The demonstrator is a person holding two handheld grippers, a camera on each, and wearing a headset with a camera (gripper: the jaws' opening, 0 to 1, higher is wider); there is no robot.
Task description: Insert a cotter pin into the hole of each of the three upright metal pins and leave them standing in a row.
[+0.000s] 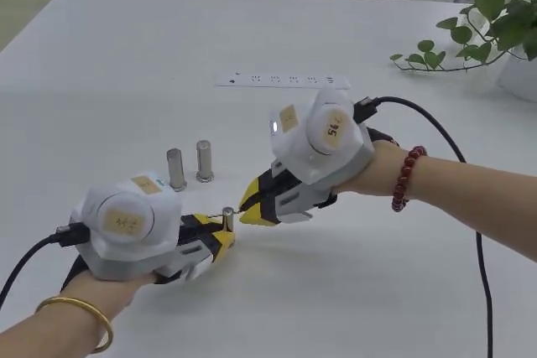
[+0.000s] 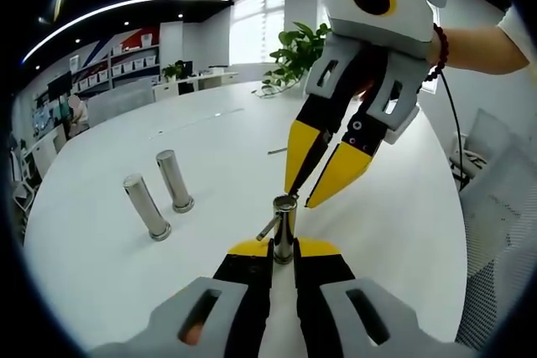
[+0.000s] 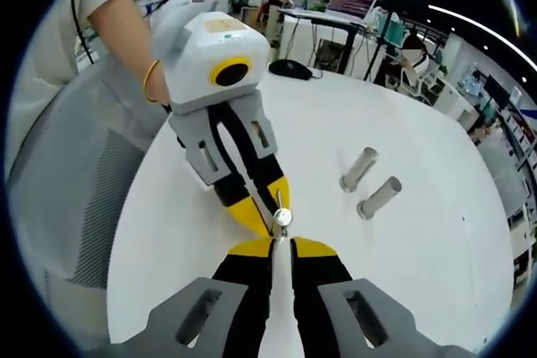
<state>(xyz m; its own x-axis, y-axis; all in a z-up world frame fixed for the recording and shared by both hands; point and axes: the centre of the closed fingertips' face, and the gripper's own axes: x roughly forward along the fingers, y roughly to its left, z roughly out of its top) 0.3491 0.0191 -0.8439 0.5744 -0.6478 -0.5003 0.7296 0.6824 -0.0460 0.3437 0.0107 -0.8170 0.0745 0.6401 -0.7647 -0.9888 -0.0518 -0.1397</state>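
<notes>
My left gripper point(image 1: 221, 236) point(image 2: 285, 251) is shut on the lower part of an upright metal pin point(image 1: 227, 218) point(image 2: 285, 225) point(image 3: 283, 217). A thin cotter pin point(image 2: 268, 228) pokes out of the side of that pin near its top. My right gripper point(image 1: 249, 210) point(image 2: 299, 195) point(image 3: 281, 246) comes in from the opposite side, tips at the pin's top, shut on the cotter pin's other end. Two more metal pins point(image 1: 175, 169) point(image 1: 204, 161) point(image 2: 147, 207) point(image 2: 174, 180) stand upright side by side on the white table point(image 1: 126, 81), just beyond the left gripper.
A white power strip point(image 1: 283, 81) lies further back on the table. A potted green plant point(image 1: 491, 23) stands at the far right edge. A black cable point(image 1: 457, 157) trails from the right gripper over the person's forearm. Chairs and desks stand beyond the table.
</notes>
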